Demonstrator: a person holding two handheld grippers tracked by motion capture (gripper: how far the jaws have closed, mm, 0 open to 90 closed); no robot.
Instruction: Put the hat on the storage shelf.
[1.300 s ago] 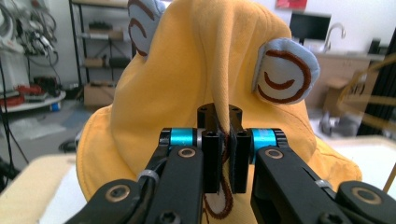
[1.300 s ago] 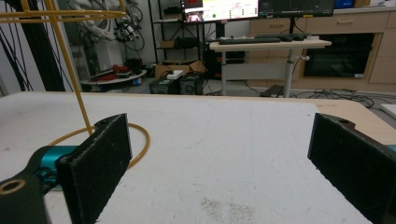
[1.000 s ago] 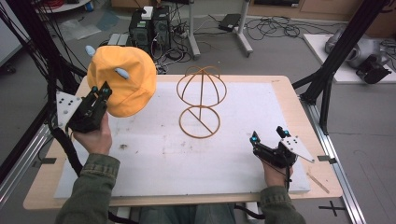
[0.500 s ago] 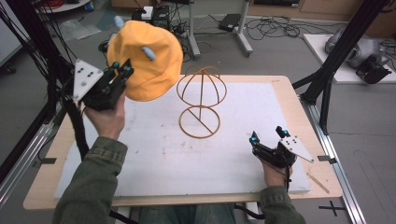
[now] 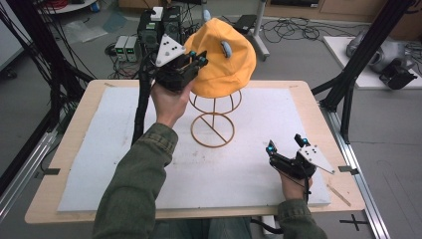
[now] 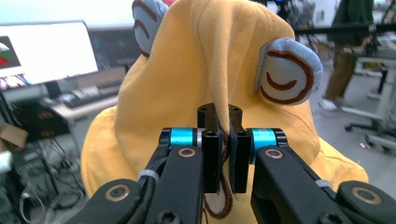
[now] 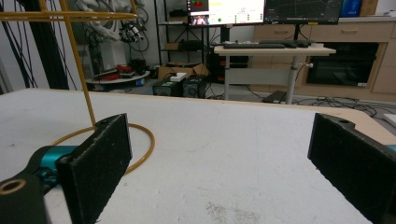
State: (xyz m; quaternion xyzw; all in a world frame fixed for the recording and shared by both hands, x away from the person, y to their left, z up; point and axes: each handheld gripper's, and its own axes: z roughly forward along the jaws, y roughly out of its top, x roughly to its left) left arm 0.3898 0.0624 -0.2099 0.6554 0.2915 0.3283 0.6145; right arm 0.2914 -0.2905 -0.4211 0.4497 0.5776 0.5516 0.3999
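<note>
White-covered table (image 5: 114, 164) in a lab: the left claw (image 5: 193, 63), clamped on the yellow hat (image 5: 224, 57), lowers it over the wire stand (image 5: 213, 119); seating and release apparently remain. The right claw (image 5: 286, 149) rests wide open, empty.

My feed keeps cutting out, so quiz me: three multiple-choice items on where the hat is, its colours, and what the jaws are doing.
1. Where is the yellow hat?
A. flat on the white mat
B. up over the top of the wire stand, in the left gripper
C. on the floor

2. What colour are the hat's round ears?
A. light blue with brown stitching
B. green
C. plain black

3. How do the right gripper jaws stand?
A. shut on the hat
B. shut on the stand
C. open, holding nothing

Answers: 1 B, the high view shows the hat raised over the stand's top; 2 A, the left gripper view shows the blue ears; 3 C, the right gripper view shows the jaws wide apart over the mat.
</note>
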